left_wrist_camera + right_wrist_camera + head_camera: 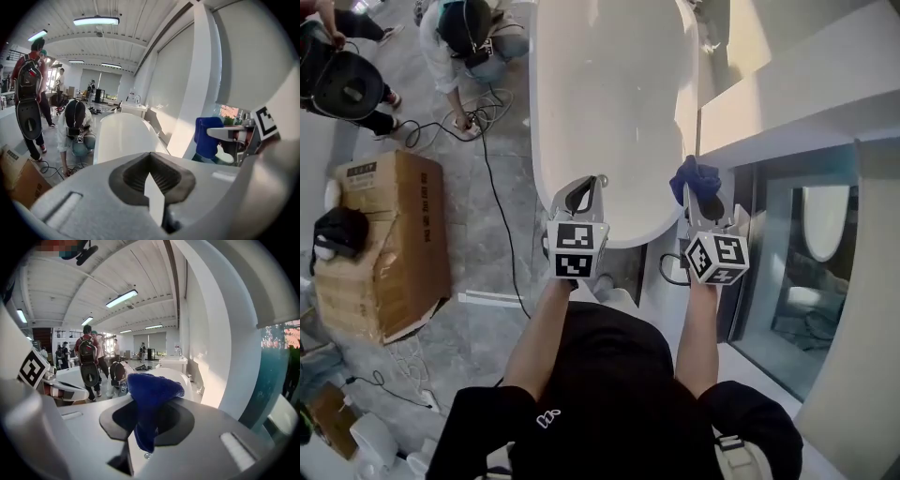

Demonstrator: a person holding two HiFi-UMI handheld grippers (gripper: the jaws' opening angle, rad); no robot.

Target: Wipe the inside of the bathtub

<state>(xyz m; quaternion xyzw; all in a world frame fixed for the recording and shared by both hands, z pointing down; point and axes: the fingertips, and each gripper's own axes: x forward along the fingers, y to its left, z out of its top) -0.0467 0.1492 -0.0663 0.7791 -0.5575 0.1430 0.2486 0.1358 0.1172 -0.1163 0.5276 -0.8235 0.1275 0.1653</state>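
The white freestanding bathtub (pixel 614 94) lies straight ahead, its near rim just beyond both grippers. My left gripper (pixel 581 192) hovers over that near rim, shut with nothing in it. My right gripper (pixel 705 199) is at the tub's right edge, shut on a dark blue cloth (pixel 696 175) that bunches above the jaws. In the left gripper view the gripper (pixel 152 180) points along the bathtub (pixel 124 136), with the cloth (pixel 208 136) at the right. In the right gripper view the cloth (pixel 150 399) drapes over the gripper (pixel 147 430) and hides much of the bathtub (pixel 183 377).
A white ledge (pixel 797 103) and a glass panel (pixel 806 272) stand close on the right. A cardboard box (pixel 389 244) sits on the floor at left. A crouching person (pixel 473 47) and black cables (pixel 487 159) are beside the tub's far left. Another person (pixel 28 103) stands beyond.
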